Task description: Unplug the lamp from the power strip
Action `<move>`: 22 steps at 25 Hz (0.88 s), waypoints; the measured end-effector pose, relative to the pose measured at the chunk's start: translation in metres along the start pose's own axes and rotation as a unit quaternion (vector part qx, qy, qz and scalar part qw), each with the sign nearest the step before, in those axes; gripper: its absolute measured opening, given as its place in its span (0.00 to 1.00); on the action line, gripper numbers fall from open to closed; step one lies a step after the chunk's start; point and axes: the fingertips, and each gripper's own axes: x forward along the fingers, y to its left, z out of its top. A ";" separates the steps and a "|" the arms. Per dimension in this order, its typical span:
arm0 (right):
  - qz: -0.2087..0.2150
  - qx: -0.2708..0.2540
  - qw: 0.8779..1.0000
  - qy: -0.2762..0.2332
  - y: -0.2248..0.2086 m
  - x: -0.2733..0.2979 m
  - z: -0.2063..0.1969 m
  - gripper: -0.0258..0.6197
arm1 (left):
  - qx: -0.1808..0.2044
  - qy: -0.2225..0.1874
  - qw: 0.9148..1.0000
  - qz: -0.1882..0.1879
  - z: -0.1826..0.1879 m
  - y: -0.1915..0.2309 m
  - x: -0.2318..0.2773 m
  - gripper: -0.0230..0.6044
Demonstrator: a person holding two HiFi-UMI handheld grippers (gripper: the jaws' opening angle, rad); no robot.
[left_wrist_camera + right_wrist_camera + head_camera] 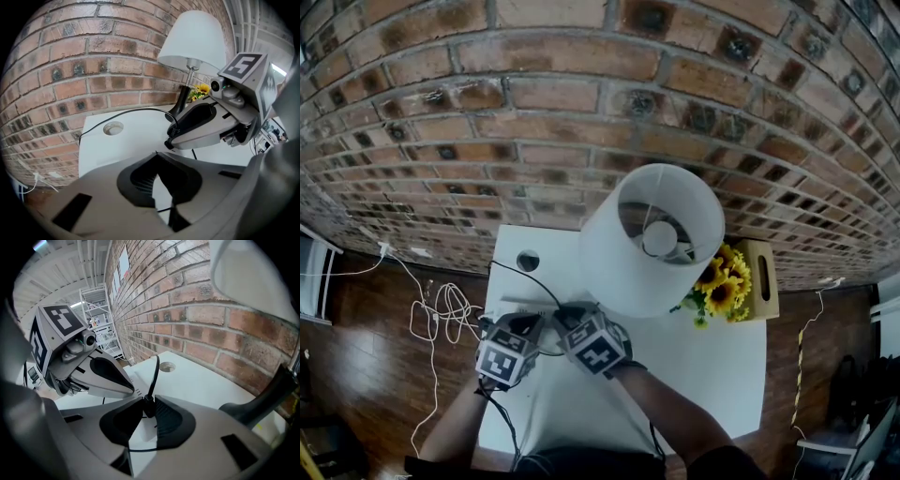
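The lamp has a white shade (pixel 652 239) and a black base (pixel 178 112), and it stands on the white table (pixel 712 366). Its black cord (pixel 153 373) arcs down to a black plug (pixel 148 405). My right gripper (pixel 148 404) is shut on that plug at its jaw tips. The white power strip (pixel 517 301) lies near the table's left edge, under both grippers. I cannot tell whether the plug still sits in it. My left gripper (pixel 157 153) is just left of the right one, its tips together and low over the strip.
A round cable hole (pixel 528 261) is in the table's back left corner. Sunflowers (pixel 722 286) in a wooden box stand at the right behind the lamp. A brick wall (pixel 581 112) runs along the back. White cables (pixel 441 314) lie on the wooden floor at the left.
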 end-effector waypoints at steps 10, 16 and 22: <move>-0.001 -0.031 1.000 -0.003 0.001 -0.002 -0.002 0.15 | 0.005 -0.001 1.000 -0.006 0.001 -0.004 0.000 0.05; 0.006 0.065 0.998 -0.011 -0.005 -0.003 0.000 0.15 | 0.015 -0.001 1.000 0.001 0.002 -0.006 0.002 0.06; -0.009 -0.064 0.998 0.001 0.002 -0.003 0.000 0.15 | 0.030 0.005 1.000 0.002 0.002 -0.007 0.002 0.06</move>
